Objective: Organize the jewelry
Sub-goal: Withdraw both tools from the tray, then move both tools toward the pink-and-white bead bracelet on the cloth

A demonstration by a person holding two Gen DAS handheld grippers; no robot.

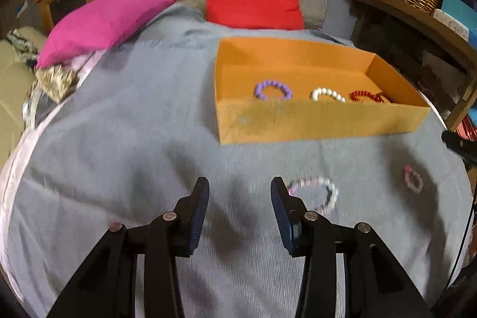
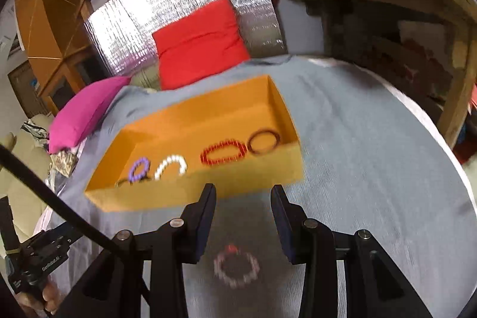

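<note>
1. Grey fabric-covered bed (image 1: 134,139), cluttered room behind.
2. Open orange cardboard box (image 2: 208,192) at far centre already holds the purple bead bracelet (image 2: 139,168), white (image 2: 171,166), red (image 2: 223,154) and dark brown (image 2: 263,141) ones.
3. Left out on the fabric: pale bead bracelet (image 1: 314,192), near; small pink bracelet (image 2: 237,265), near right.
4. Left gripper (image 1: 240,212) and right gripper (image 2: 244,218): jaws parted, holding nothing.

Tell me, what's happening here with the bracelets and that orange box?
A person holding a two-finger gripper in each hand is sorting bracelets into an orange box on a grey-covered bed. A purple bracelet, a white one, a red one and a dark brown one already lie inside. Two bracelets are left on the cover: a pale beaded one beside the left gripper, and a pinkish one beneath the right gripper. Both grippers are open and hold nothing.
</note>
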